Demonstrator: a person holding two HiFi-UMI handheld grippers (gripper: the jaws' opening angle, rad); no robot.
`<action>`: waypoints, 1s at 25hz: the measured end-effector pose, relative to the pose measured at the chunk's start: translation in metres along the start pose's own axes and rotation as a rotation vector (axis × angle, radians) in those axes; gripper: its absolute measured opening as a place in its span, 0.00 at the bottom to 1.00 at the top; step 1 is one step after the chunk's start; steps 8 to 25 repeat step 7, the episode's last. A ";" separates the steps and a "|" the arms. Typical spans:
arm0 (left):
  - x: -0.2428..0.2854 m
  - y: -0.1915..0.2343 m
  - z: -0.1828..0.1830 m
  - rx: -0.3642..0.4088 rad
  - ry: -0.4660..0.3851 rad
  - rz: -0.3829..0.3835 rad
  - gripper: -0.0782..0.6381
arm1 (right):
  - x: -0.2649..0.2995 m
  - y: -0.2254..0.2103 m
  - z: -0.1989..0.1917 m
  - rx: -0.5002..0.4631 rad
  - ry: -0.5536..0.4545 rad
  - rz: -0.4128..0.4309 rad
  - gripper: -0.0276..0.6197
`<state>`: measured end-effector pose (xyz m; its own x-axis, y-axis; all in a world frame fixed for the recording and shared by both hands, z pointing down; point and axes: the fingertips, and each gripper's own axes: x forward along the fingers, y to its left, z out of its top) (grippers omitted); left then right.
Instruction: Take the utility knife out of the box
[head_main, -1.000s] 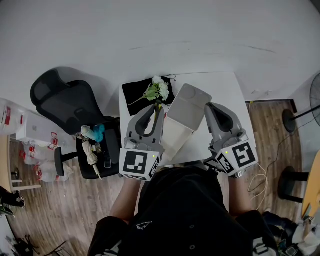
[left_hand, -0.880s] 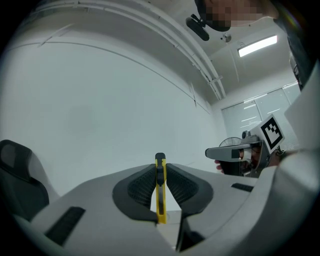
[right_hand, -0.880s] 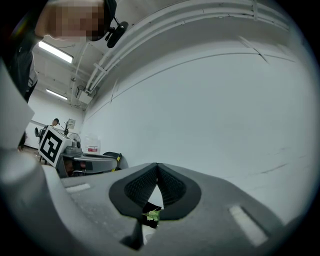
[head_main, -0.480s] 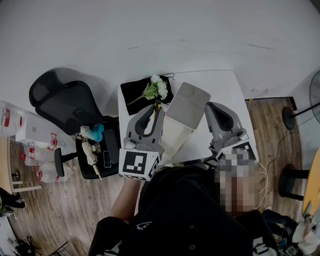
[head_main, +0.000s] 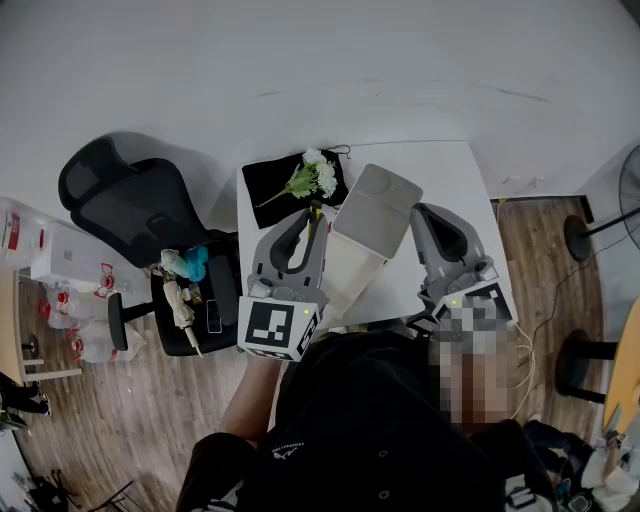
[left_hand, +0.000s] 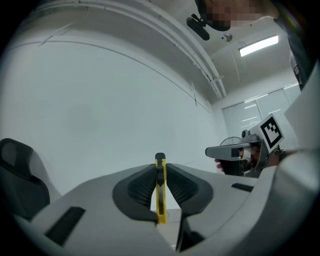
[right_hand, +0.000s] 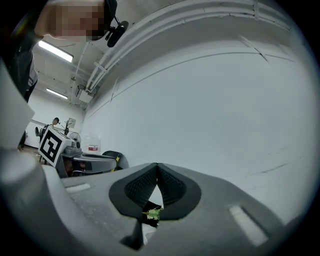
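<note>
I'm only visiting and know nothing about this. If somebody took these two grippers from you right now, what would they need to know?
Left gripper: shut on the yellow utility knife, held in the air beside the box.
Right gripper: jaws together, nothing in them.
Box: on the white table between the two grippers, lid raised.
Done: the knife is gripped and looks clear of the box.
Left: probably just setting it down on the table.

A tall white plastic box (head_main: 375, 205) stands mid-desk on the white rectangular desk (head_main: 455, 175). The grey left claw (head_main: 316, 215) is just left of it, with a yellow utility knife (left_hand: 160, 195) between its jaws. The grey right claw (head_main: 424, 215) is just right of it. Behind and to the left, white artificial flowers (head_main: 318, 180) lie on a black cloth mat (head_main: 272, 182). A black office chair (head_main: 130, 205) stands left of the desk.
</note>
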<state>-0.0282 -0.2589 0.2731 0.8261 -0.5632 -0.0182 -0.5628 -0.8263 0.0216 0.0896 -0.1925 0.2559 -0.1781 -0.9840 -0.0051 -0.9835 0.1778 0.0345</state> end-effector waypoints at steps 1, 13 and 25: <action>0.000 0.000 0.000 0.001 0.001 0.000 0.20 | 0.000 0.000 0.000 0.000 0.000 0.000 0.05; -0.001 0.003 -0.001 -0.002 0.002 0.001 0.20 | 0.002 0.002 0.000 -0.003 0.001 0.001 0.05; -0.001 0.003 -0.001 -0.002 0.002 0.001 0.20 | 0.002 0.002 0.000 -0.003 0.001 0.001 0.05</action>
